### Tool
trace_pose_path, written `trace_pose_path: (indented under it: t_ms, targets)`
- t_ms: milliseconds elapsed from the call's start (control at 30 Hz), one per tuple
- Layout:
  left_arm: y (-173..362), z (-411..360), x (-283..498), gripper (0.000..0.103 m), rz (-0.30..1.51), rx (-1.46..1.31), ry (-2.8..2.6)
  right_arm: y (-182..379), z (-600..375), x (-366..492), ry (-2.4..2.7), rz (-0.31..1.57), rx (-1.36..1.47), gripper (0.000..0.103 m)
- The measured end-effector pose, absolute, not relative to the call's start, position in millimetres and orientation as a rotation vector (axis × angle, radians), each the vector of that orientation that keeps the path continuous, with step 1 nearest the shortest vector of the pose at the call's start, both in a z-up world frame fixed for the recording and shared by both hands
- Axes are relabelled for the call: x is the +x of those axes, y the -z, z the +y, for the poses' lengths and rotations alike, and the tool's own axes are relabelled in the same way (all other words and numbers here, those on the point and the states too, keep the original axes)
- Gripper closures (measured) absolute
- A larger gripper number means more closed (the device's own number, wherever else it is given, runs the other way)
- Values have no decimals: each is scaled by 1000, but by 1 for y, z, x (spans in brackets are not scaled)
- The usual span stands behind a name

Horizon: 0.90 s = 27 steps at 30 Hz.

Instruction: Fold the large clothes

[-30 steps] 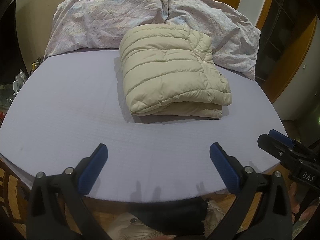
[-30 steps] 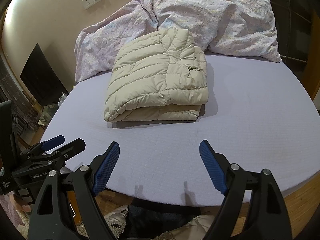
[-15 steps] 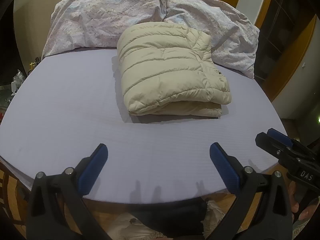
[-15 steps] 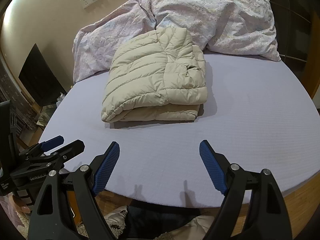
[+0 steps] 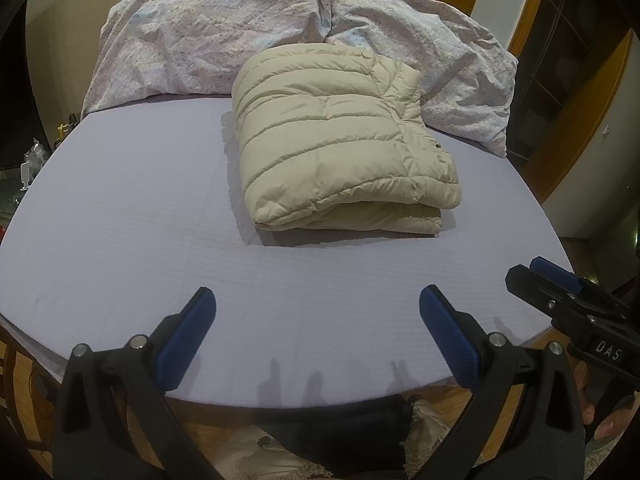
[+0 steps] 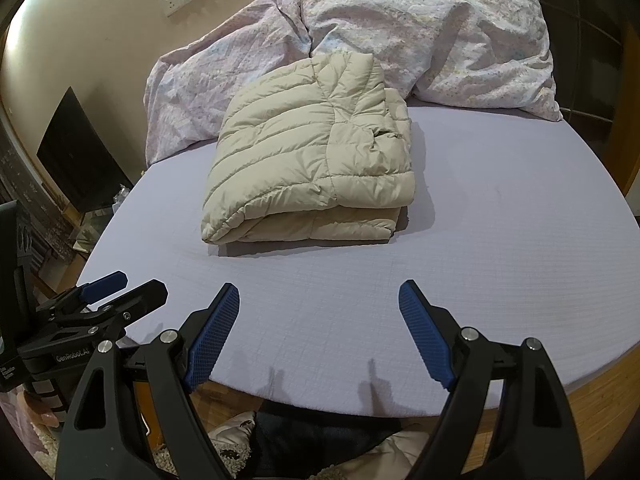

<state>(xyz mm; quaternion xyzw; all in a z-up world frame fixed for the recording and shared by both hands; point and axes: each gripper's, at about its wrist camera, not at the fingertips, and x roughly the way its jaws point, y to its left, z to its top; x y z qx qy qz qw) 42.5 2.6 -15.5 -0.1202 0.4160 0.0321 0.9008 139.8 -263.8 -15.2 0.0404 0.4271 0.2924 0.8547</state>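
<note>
A cream quilted puffer jacket (image 5: pixel 340 140) lies folded into a thick rectangular bundle on the lilac bed (image 5: pixel 120 220), toward the far side; it also shows in the right wrist view (image 6: pixel 312 164). My left gripper (image 5: pixel 316 320) is open and empty above the bed's near edge, well short of the jacket. My right gripper (image 6: pixel 318 316) is open and empty too, beside the left. Each gripper shows at the edge of the other's view: the right one (image 5: pixel 560 296), the left one (image 6: pixel 116 292).
A crumpled floral duvet (image 5: pixel 280 28) is heaped behind the jacket along the wall. A dark screen (image 6: pixel 80 152) and clutter stand left of the bed. Wooden door frames (image 5: pixel 560 120) stand to the right. Clothing lies on the floor (image 6: pixel 320 440) below the near edge.
Both grippers have drifted slightly; the jacket sits a little higher and further left in both views. Both stay open. The jacket itself has not moved.
</note>
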Motion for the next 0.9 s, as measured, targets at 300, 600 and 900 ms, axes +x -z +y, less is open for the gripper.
trace_pose_path:
  t_ms: [300,600,900]
  targets:
    - [15,0,43,2,859,-247,-56,15,-264,141,-610,899,88,20]
    - [15,0,43,2,852,-246,-61,16,-264,141,-610,899,88,19]
    - [14,-1,44,2,853,-246,-48,16,-265,141,-612,899,88,19]
